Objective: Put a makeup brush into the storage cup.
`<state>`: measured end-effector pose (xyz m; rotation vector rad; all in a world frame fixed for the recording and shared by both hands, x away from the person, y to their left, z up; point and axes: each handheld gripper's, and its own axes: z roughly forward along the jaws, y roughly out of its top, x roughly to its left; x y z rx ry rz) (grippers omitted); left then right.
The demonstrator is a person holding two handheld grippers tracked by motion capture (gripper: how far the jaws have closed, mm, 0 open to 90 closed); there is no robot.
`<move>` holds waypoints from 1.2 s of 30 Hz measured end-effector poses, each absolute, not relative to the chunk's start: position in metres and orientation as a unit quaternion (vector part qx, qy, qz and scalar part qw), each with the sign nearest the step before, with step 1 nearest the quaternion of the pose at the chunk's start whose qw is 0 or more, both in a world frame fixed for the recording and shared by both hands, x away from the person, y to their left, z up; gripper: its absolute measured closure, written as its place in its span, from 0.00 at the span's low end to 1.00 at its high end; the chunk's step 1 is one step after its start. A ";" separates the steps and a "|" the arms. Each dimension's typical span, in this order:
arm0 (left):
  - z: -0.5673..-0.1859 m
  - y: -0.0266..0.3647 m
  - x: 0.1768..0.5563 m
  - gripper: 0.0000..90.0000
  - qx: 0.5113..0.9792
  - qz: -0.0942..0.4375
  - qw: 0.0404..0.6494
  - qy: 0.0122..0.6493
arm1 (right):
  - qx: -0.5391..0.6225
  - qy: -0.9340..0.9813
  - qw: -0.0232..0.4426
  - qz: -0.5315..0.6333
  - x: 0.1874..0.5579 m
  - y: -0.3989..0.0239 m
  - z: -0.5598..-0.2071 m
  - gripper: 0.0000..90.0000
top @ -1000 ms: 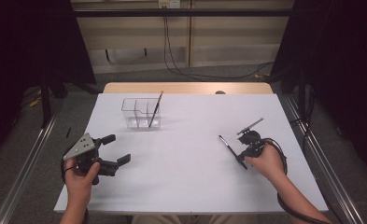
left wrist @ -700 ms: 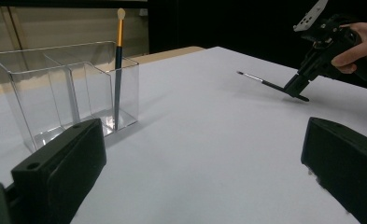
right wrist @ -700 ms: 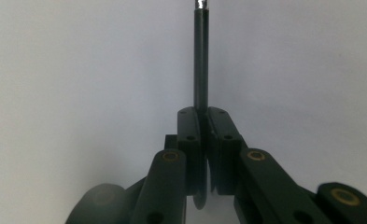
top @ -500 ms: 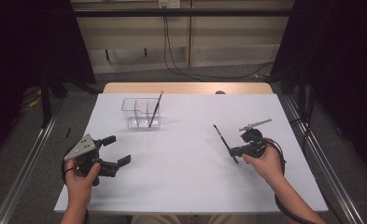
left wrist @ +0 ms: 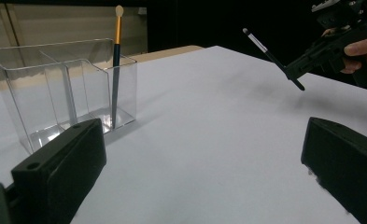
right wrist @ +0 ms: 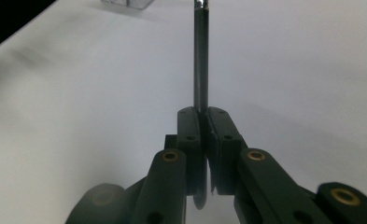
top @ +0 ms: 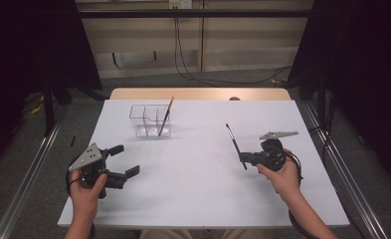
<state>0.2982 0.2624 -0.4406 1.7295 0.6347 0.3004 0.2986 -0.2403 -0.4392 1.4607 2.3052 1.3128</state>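
A clear acrylic organizer [top: 150, 119] with several compartments stands at the table's far left; a brush with an orange handle [top: 165, 116] leans upright in its right compartment. My right gripper [top: 244, 159] is shut on a thin black brush [top: 234, 143], held above the table right of centre with its tip pointing up and away. In the right gripper view the jaws [right wrist: 203, 122] clamp the black brush [right wrist: 201, 60] near its lower end. My left gripper [top: 122, 161] rests open and empty at the front left. Its own view looks past its jaws [left wrist: 204, 172] at the organizer [left wrist: 55, 93] and the orange-handled brush [left wrist: 116, 70].
The white table top [top: 193, 199] lies bare between the two hands. A wooden strip [top: 198, 93] runs along the far edge. Metal rails [top: 332, 154] flank both sides, and cables lie on the floor behind.
My right hand has moved a little left and away, lifting the black brush so it stands steeper. The left hand and the organizer have stayed put.
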 end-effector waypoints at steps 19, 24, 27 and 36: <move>-0.441 0.260 0.298 0.00 0.747 0.128 0.592 0.272 | 0.442 0.734 0.070 0.511 0.289 -0.234 -0.437 0.94; -0.442 0.260 0.299 0.00 0.746 0.128 0.593 0.273 | 0.433 0.731 0.068 0.523 0.288 -0.228 -0.438 0.94; -0.442 0.259 0.298 0.00 0.746 0.127 0.594 0.274 | 0.427 0.725 0.071 0.535 0.287 -0.225 -0.437 0.94; -0.444 0.257 0.299 0.00 0.746 0.117 0.596 0.274 | 0.406 0.728 0.057 0.549 0.286 -0.212 -0.437 0.94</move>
